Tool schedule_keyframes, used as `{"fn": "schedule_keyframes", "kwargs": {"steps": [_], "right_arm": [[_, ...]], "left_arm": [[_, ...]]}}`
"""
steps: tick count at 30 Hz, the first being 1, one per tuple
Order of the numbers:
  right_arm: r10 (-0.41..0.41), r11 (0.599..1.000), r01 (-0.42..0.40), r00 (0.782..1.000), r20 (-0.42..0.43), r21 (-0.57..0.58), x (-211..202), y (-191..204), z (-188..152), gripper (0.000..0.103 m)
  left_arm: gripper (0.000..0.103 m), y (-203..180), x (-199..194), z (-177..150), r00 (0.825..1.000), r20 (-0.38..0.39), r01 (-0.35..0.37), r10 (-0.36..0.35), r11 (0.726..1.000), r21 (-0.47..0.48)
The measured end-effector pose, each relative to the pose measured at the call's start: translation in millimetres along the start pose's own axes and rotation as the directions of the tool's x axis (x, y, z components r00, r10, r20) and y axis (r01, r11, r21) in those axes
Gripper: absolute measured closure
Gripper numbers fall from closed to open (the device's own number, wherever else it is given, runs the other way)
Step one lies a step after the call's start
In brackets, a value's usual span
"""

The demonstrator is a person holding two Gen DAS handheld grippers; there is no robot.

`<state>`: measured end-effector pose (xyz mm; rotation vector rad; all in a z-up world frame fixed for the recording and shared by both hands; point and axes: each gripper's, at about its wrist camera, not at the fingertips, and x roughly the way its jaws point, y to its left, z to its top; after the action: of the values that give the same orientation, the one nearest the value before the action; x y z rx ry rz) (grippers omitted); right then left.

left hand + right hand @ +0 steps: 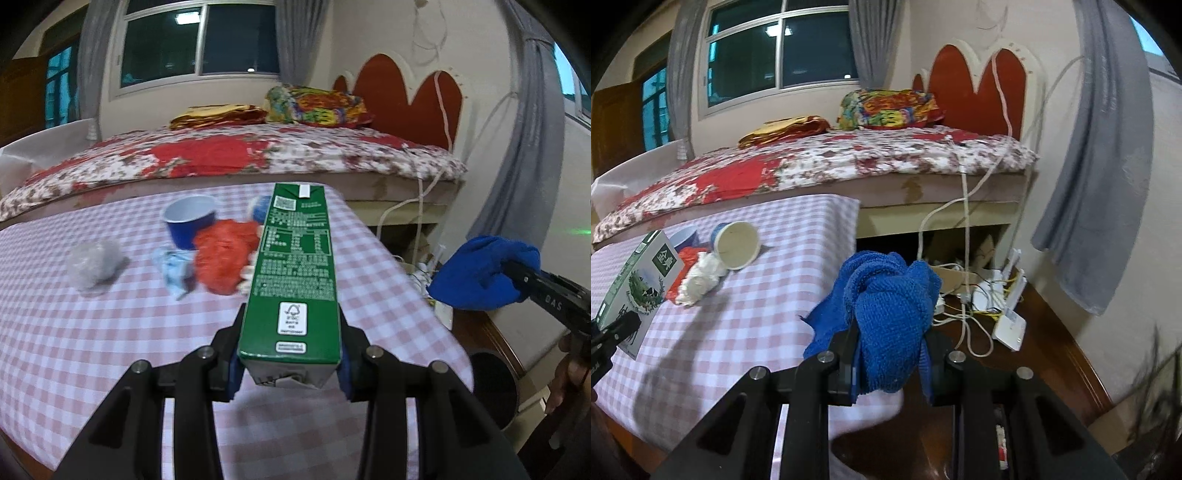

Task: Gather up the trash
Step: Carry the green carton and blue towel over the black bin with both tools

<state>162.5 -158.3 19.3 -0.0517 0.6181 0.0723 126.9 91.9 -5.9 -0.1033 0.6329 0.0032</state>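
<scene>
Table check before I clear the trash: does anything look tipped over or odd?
Yes. A paper cup lies on its side on the checked tablecloth, mouth facing the camera, against a crumpled white tissue. The blue cup behind stands upright.

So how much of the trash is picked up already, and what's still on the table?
No trash can be seen put away yet. In hand: the left gripper clamps the green carton, and the right gripper clamps a blue cloth. Left on the checkered table: an upright blue cup, a tipped paper cup, red wrapping, a white tissue wad and a crumpled clear bag.
</scene>
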Motion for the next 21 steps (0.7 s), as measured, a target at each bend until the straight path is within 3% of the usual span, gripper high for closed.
{"fn": "schedule_keyframes", "kwargs": {"steps": [12, 21], "right_arm": [[-0.111, 0.99, 0.115, 0.992, -0.056, 0.08, 1, -71, -30, 0.077], [-0.18, 0.972, 0.193, 0.978, -0.104, 0.132, 1, -113, -53, 0.077]], "left_arm": [[0.062, -65, 18, -5, 0.993, -0.031, 0.115, -0.113, 0.99, 0.085], [0.062, -118, 27, -14, 0.975, -0.077, 0.218, -0.208, 0.962, 0.161]]}}
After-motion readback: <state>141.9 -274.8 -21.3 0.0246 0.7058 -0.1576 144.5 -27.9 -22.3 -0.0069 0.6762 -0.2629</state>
